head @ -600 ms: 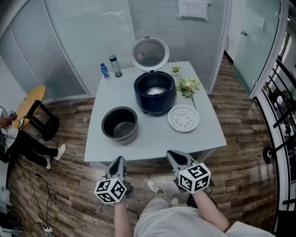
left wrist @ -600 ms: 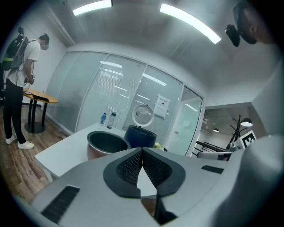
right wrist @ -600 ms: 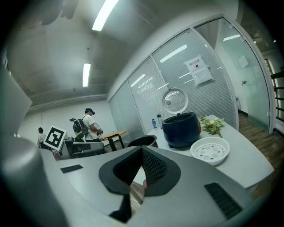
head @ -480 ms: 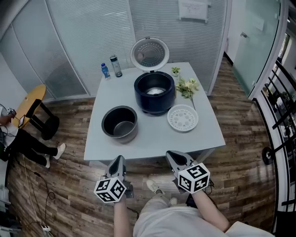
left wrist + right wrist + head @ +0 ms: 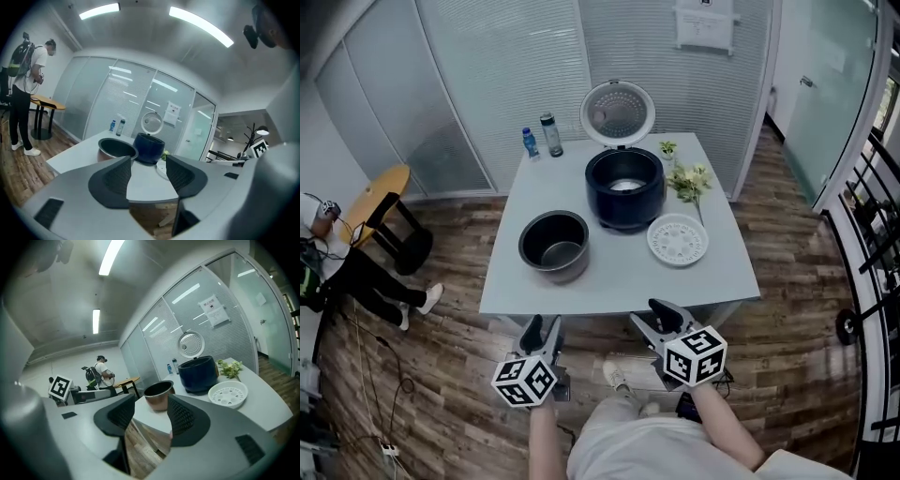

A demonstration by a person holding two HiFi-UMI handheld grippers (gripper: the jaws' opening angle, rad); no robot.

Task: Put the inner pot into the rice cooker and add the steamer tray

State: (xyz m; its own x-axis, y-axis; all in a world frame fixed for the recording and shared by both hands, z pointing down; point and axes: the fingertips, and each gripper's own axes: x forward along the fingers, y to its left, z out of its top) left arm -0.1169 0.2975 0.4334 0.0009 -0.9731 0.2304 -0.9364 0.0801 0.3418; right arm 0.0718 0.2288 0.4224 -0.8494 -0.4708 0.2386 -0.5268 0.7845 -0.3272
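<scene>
A dark blue rice cooker [image 5: 624, 187] stands at the back of the grey table [image 5: 619, 279], its round lid [image 5: 618, 113] hinged up. The metal inner pot [image 5: 554, 246] sits on the table's left part, and the white perforated steamer tray [image 5: 677, 240] lies on the right. Both grippers hover in front of the table's near edge, clear of everything. My left gripper [image 5: 541, 330] is open and holds nothing. My right gripper [image 5: 660, 315] is open and holds nothing too. From the right gripper view the pot [image 5: 159, 394] and tray [image 5: 228, 394] lie ahead.
Two bottles [image 5: 541, 139] stand at the table's back left corner, and a green plant sprig [image 5: 690, 181] lies right of the cooker. A wooden stool [image 5: 378, 212] and a person [image 5: 26, 84] are off to the left. Glass partitions [image 5: 516, 66] rise behind the table.
The head view has shifted, so the table and its things sit a little further right and lower in the picture. Both grippers stay in front of the table, still open.
</scene>
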